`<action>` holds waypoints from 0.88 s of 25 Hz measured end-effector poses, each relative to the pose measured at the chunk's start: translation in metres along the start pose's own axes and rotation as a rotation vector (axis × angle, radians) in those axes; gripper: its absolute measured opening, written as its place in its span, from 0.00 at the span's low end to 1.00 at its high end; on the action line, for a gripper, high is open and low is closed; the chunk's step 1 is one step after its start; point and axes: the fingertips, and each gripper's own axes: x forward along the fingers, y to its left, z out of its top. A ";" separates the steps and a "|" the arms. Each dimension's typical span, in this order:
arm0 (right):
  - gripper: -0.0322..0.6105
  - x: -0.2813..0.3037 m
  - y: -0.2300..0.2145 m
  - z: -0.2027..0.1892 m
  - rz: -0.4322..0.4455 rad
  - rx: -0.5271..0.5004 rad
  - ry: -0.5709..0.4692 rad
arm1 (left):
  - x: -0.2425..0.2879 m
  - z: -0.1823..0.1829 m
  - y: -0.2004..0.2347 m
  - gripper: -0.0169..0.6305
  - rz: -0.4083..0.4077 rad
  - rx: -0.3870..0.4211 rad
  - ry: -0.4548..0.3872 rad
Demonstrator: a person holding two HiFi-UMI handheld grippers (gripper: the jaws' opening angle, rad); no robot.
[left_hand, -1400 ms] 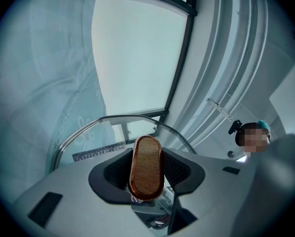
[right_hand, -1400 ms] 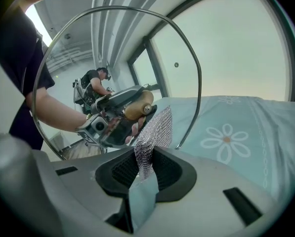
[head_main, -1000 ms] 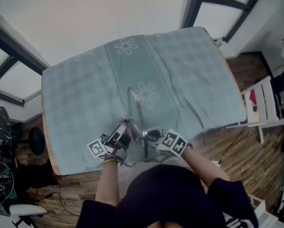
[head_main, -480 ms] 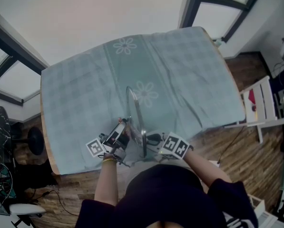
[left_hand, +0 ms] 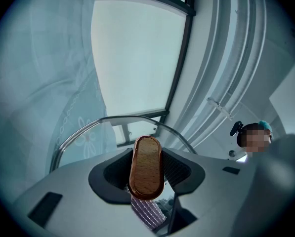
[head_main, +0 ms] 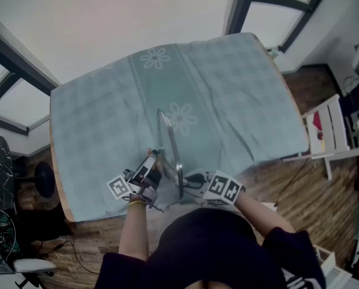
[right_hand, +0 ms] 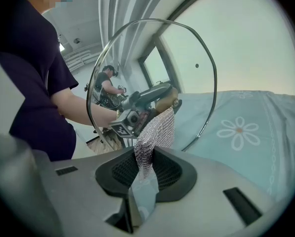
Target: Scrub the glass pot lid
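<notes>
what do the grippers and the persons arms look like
Both the left gripper and right gripper have pale grey moulded bodies with black textured pads. Each carries a white cube printed with black square markers. The person wears a dark short-sleeved top and a thin yellowish band on the left wrist.

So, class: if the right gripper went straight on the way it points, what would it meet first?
Most likely the glass pot lid, just past the mesh scrubber in its jaws.
</notes>
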 end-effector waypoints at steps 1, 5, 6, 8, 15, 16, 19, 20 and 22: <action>0.17 -0.001 0.002 0.000 0.005 0.000 -0.001 | 0.000 0.000 0.000 0.29 0.001 0.002 0.000; 0.17 -0.007 0.008 0.001 0.023 -0.002 -0.005 | 0.001 0.001 0.001 0.29 0.006 0.003 0.000; 0.17 -0.009 0.010 0.001 0.029 -0.001 -0.007 | 0.000 0.000 0.001 0.29 0.007 0.002 0.000; 0.17 -0.012 0.013 0.000 0.041 0.000 -0.009 | 0.000 0.000 0.001 0.29 0.008 0.001 -0.001; 0.17 -0.020 0.021 -0.003 0.077 -0.013 0.006 | 0.000 0.000 0.001 0.29 0.010 0.002 -0.003; 0.17 -0.021 0.023 -0.004 0.081 -0.018 0.009 | 0.000 0.000 0.001 0.29 0.011 0.000 -0.005; 0.17 -0.026 0.026 -0.007 0.092 -0.029 0.021 | 0.000 0.001 0.002 0.29 0.012 -0.007 -0.015; 0.17 -0.028 0.027 -0.008 0.095 -0.032 0.025 | 0.000 0.001 0.002 0.29 0.012 -0.010 -0.019; 0.17 -0.031 0.028 -0.011 0.098 -0.032 0.031 | -0.001 0.002 0.002 0.29 0.013 -0.015 -0.028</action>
